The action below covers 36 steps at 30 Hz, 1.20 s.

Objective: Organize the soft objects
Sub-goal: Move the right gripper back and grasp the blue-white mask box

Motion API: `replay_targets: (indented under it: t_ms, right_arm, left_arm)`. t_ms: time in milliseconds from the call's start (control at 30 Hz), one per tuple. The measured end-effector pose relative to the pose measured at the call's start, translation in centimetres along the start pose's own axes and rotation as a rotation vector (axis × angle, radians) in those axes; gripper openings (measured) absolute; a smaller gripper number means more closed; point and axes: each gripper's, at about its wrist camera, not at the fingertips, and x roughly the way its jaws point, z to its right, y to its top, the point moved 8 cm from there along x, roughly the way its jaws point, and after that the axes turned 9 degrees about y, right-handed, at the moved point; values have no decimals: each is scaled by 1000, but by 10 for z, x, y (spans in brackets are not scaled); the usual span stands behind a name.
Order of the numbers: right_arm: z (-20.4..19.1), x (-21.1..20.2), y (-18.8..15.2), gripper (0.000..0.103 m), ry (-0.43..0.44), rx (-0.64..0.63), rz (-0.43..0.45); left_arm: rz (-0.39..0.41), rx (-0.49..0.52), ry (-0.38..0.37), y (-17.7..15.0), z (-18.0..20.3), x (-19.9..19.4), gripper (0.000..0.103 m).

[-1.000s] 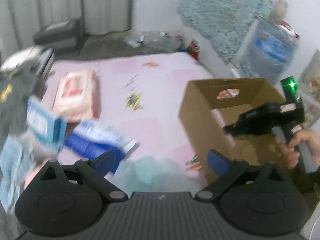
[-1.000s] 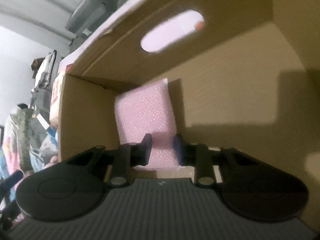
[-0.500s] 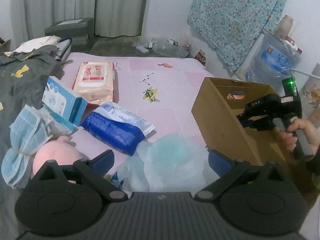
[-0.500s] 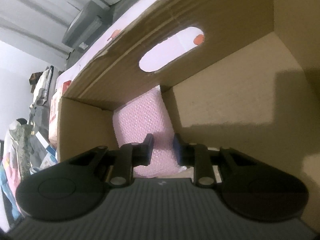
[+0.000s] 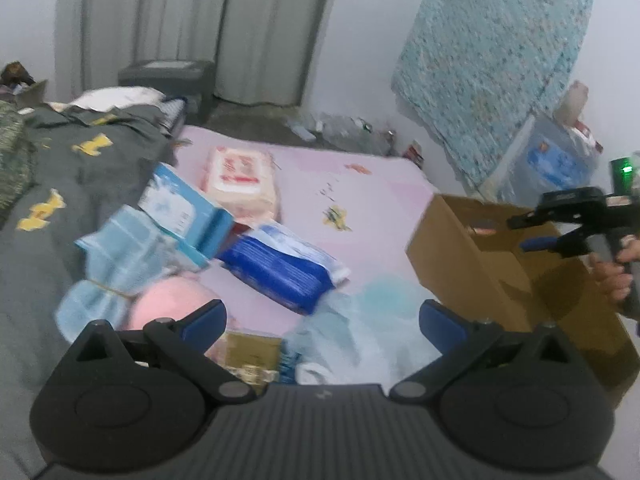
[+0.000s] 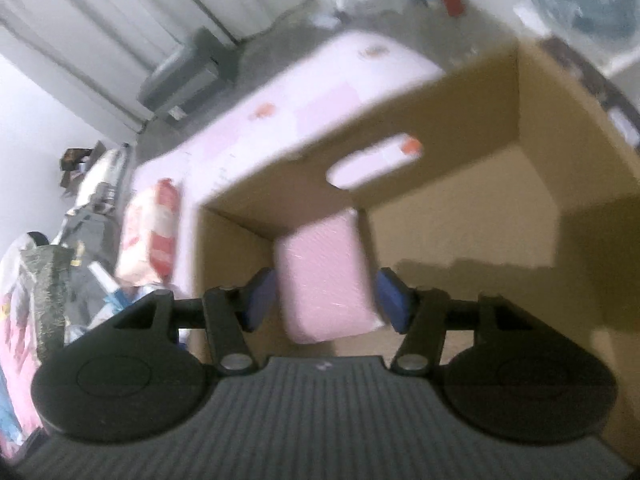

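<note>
Packs spread over a bed, with an open box at the right of the frame.
A cardboard box (image 5: 472,264) sits right of the wipes packet (image 5: 280,266); a padded pack (image 6: 326,276) lies inside it, lower centre.

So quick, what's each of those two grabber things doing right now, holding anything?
Left gripper: fingers wide open, holding nothing.
Right gripper: fingers opening, clear of the pink pack lying inside the cardboard box; holding nothing.

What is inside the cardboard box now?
In the cardboard box one pink bubble-wrap pack lies by its left wall, between the opening pads of the right tool, untouched. The tool's body covers the near floor.
</note>
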Motion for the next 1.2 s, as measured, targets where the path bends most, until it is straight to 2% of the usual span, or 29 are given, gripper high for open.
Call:
replay_targets:
  t_ms: [133,267,433,467,600,733,867,1067,1200]
  right_arm:
    - [-59,-10,-1,57,117,-97,5]
    - [-133,10,-14,58,251,-192,-78]
    - [-212,70,-32,58,357,-239,-223]
    - [-223,86,-34,57,362,-241,-245]
    - [-260,151,-39,53,365,-239,-323]
    - [-278,221,-38,42,339,-229,-372]
    - [-279,273,-44,36,316,-214,-403]
    - [-269,304,-61,36,300,-271,-435]
    - [-268,314,-63,38,306,-301,-439]
  left_arm:
    - [19,-12,55,12,-21,-2,103]
    - [40,-70,80,30,-45,7,102]
    - [32,-121,84,64,-69,43,95]
    - [19,-143,84,71,-75,53,89]
    - [-78,-237,67,92,-101,102,81]
    - [-185,-321,61,101,-128,150,78]
    - [-238,-446,44,106,-155,184,79]
    - [-326,-542,25,109,-171,222,90]
    - [-373,-586,18,111,-174,242,91]
